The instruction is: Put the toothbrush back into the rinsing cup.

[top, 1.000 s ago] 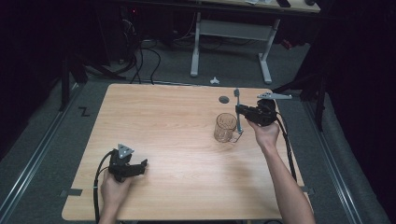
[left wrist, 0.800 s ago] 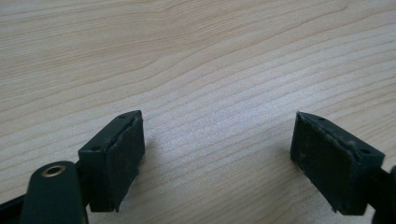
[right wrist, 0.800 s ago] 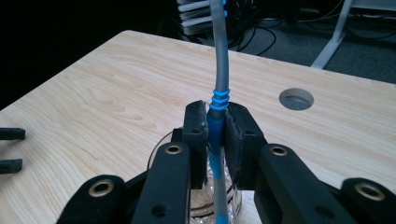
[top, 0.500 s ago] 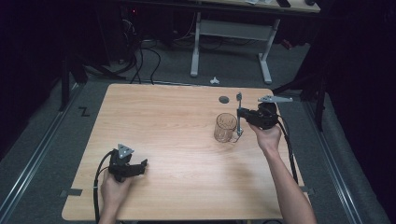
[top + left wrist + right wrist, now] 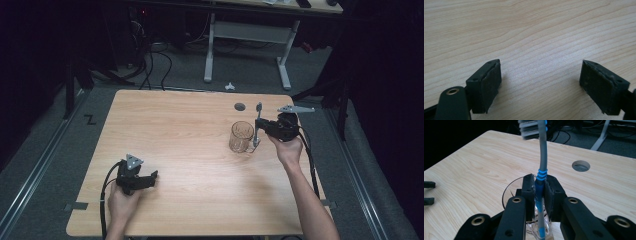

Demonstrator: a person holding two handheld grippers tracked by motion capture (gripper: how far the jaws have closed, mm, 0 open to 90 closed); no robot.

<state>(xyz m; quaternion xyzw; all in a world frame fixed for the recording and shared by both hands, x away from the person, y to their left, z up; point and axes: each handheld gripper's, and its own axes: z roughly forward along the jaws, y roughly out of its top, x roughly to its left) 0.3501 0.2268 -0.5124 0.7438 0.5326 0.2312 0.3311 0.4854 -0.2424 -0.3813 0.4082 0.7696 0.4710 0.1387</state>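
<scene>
1. Toothbrush (image 5: 541,157) stands upright in the right claw (image 5: 539,192), its bristled head at the top and its grey handle turning blue where the pads clamp it.
2. Both pads of the right claw press on the blue part of the handle from either side, so this claw is clenched on the toothbrush.
3. Below the grip, the lower end of the handle sits inside a clear glass (image 5: 510,187) that stands upright on the counter (image 5: 479,165).
4. In the high view the toothbrush (image 5: 257,125) rises beside the glass (image 5: 241,136) on the right half of the counter (image 5: 185,135), with the right claw (image 5: 260,126) reaching in from the right side.
5. A round cable hole (image 5: 240,106) lies in the counter just behind the glass, apart from it.
6. The left claw (image 5: 152,176) rests near the front left of the counter, well apart from the glass and toothbrush.
7. In the left gripper view its pads (image 5: 489,85) stand wide apart with bare wood between them, so the left claw (image 5: 541,87) is released and holds nothing.
</scene>
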